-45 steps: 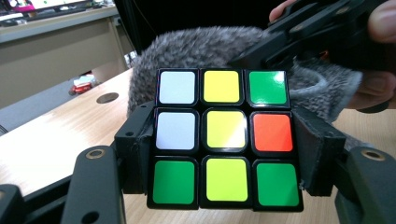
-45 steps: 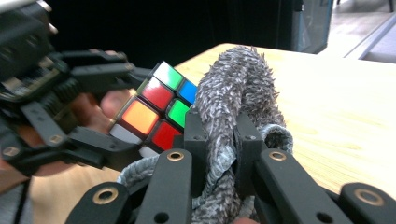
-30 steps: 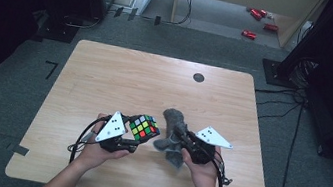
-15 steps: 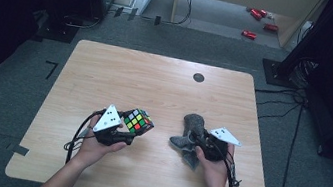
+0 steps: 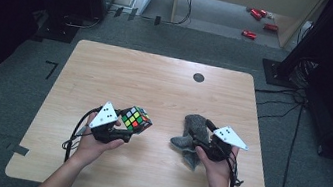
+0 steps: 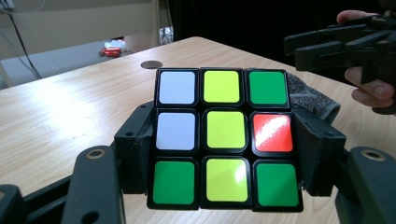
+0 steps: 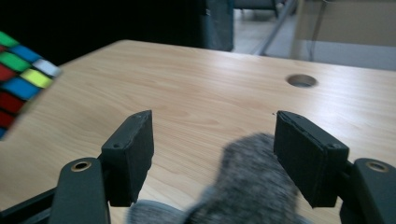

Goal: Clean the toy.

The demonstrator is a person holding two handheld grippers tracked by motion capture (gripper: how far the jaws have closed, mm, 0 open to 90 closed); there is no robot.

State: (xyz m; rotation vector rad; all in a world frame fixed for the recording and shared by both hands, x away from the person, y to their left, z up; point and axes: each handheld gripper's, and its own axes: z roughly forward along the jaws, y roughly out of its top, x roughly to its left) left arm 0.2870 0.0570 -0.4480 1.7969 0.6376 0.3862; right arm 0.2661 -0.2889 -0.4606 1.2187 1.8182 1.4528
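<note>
Cube [image 6: 223, 140] sits clamped between our left gripper's [image 6: 224, 154] jaws, above the bench [image 5: 155, 86]. Our right gripper's [image 7: 212, 156] jaws have just been opening; grey cloth [image 7: 247, 186] lies between them, apparently no longer pinched.

Cube [image 7: 21, 70] blurred, cut by left edge; grey cloth [image 7: 247, 186] cut at bottom, probably soft-focus.

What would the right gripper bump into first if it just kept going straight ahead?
Most likely the grey fuzzy cloth lying between the right gripper's open jaws, which have just been opening. Past it, bare wooden table up to a round hole, though depth is uncertain.
</note>
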